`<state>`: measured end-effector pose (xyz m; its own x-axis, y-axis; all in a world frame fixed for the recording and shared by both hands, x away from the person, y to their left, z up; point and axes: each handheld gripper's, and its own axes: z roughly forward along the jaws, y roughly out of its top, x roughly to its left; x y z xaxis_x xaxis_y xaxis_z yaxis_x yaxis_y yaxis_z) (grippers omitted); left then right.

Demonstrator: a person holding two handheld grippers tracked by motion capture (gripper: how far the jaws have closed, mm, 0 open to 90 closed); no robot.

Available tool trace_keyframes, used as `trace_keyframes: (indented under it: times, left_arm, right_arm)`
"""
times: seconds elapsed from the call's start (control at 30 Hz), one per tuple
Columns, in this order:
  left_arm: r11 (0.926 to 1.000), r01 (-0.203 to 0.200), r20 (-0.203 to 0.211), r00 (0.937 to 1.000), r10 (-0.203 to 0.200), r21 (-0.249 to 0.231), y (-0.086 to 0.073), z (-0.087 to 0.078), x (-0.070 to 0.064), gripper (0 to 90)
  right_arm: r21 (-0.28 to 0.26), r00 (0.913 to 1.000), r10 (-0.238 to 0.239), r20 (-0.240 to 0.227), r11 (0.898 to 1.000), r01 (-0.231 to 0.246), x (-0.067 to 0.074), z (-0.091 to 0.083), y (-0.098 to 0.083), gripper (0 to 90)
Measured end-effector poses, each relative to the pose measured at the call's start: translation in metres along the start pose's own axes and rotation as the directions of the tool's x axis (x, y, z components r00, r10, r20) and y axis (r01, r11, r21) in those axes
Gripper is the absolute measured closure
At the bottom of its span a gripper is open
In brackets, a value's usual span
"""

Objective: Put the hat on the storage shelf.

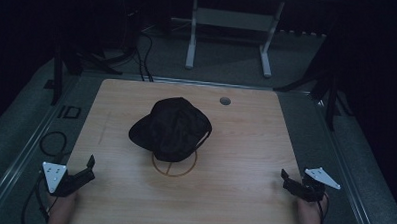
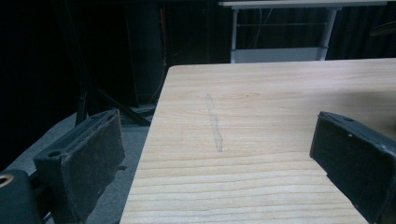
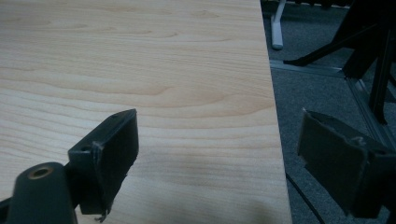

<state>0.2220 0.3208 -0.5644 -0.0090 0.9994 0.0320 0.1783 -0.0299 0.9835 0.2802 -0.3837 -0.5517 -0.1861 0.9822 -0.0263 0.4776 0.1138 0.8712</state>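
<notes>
- Table: light wood top, seen from above in a dim room. A small round grey cap is set into the top near the far edge, right of centre.
- Black cap: rests near the middle of the table, crown up, brim pointing to the left. It covers the far part of a thin ring mark drawn on the wood; the near arc of that ring shows below the cap.
- Left gripper: held at the near left corner of the table, well apart from the cap. Its own view shows both jaws spread wide, nothing between them, one jaw over the table edge and floor, the other over the wood. A faint grey streak runs along the wood ahead of it.
- Right gripper: held at the near right corner, well apart from the cap. Its own view shows the jaws spread wide and empty, straddling the table's right edge.
- Background: a white frame stands on the grey floor beyond the table.
</notes>
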Motion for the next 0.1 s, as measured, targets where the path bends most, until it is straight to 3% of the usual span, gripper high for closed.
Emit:
trace_keyframes:
  times: [0.1]
  left_arm:
    - [1.0,0.0,0.001,1.0,0.0,0.0,0.0,0.0,0.0,3.4]
  right_arm:
    - [0.003,1.0,0.002,-0.003,1.0,-0.002,-0.0003,0.0,0.0,13.0]
